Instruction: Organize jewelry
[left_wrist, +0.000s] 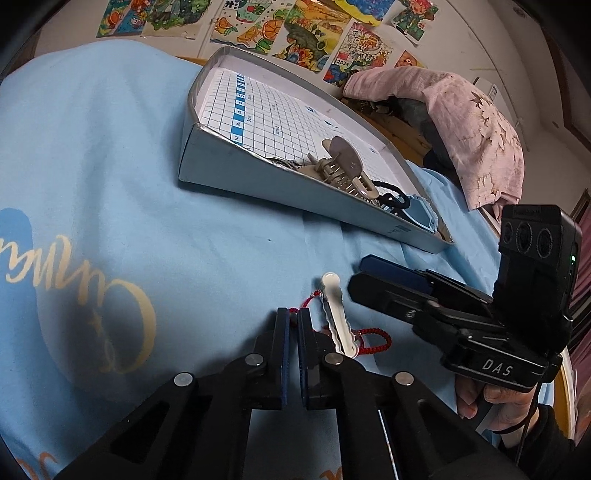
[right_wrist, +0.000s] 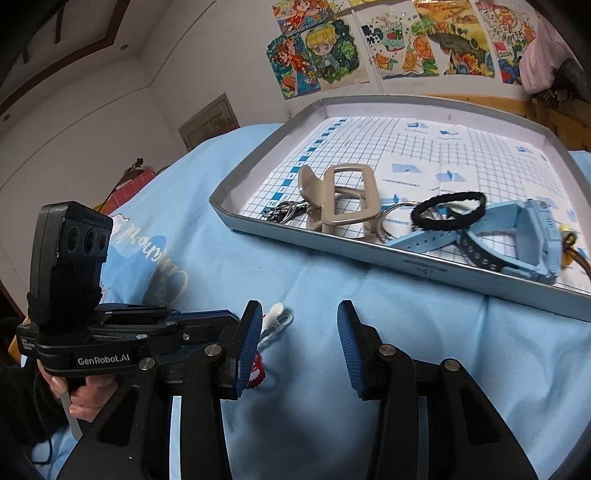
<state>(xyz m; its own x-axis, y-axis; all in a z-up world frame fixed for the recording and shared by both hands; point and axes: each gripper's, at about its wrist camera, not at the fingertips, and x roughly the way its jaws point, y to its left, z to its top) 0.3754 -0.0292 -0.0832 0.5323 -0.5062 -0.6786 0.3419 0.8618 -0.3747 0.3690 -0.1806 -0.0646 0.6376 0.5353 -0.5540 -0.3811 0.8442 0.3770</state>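
A red cord bracelet (left_wrist: 373, 339) lies on the light blue cloth (left_wrist: 166, 206), with a white hair clip (left_wrist: 337, 314) lying over it. My left gripper (left_wrist: 293, 312) is shut on a strand of the red cord at its fingertips. My right gripper (left_wrist: 358, 275) is just right of the clip's far end. In the right wrist view, the right gripper (right_wrist: 299, 306) stands open with only cloth between its fingers. The clip (right_wrist: 277, 317) and red cord (right_wrist: 256, 369) sit by its left finger, partly hidden, and the left gripper (right_wrist: 221, 316) reaches in from the left.
A grey tray (right_wrist: 424, 271) with a grid-paper floor lies beyond on the cloth. It holds a beige hair claw (right_wrist: 343, 199), key rings (right_wrist: 284, 212), a black hair tie (right_wrist: 458, 194) and a light blue watch (right_wrist: 535, 236). A pink cloth (left_wrist: 461, 122) covers something at the far right.
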